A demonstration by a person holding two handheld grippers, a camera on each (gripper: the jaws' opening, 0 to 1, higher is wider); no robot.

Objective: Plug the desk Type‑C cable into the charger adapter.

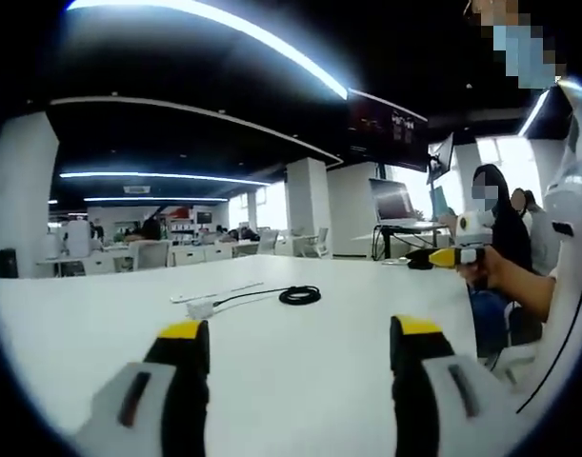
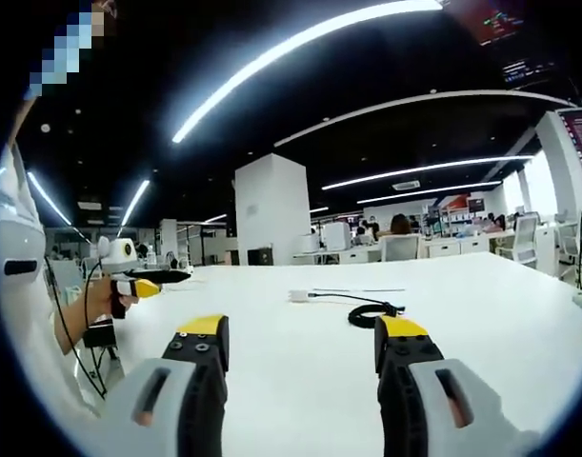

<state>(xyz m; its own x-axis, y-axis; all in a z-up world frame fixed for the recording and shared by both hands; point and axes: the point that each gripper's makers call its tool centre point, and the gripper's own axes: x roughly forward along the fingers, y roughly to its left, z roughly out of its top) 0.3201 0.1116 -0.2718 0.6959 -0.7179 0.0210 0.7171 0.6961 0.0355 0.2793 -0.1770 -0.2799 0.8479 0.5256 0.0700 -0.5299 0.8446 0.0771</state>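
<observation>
1. While both tools hang above the white desk (image 1: pixel 300 381), nothing of the plugging is done: your left gripper (image 1: pixel 300 333) has its jaws wide apart and holds nothing, and your right gripper (image 2: pixel 305 333) is equally wide and bare.
2. Ahead of the left jaws, well beyond their tips, lies the white charger adapter (image 1: pixel 201 307), with the black Type-C cable (image 1: pixel 299 295) coiled just to its right.
3. From the right gripper, the same adapter (image 2: pixel 298 296) sits straight ahead and the coil (image 2: pixel 371 314) nearer the right jaw.
4. Whether the cable's end touches the adapter is too small to tell; I judge it unplugged.
5. Everything remains: reach, grasp each piece, align, insert.
</observation>
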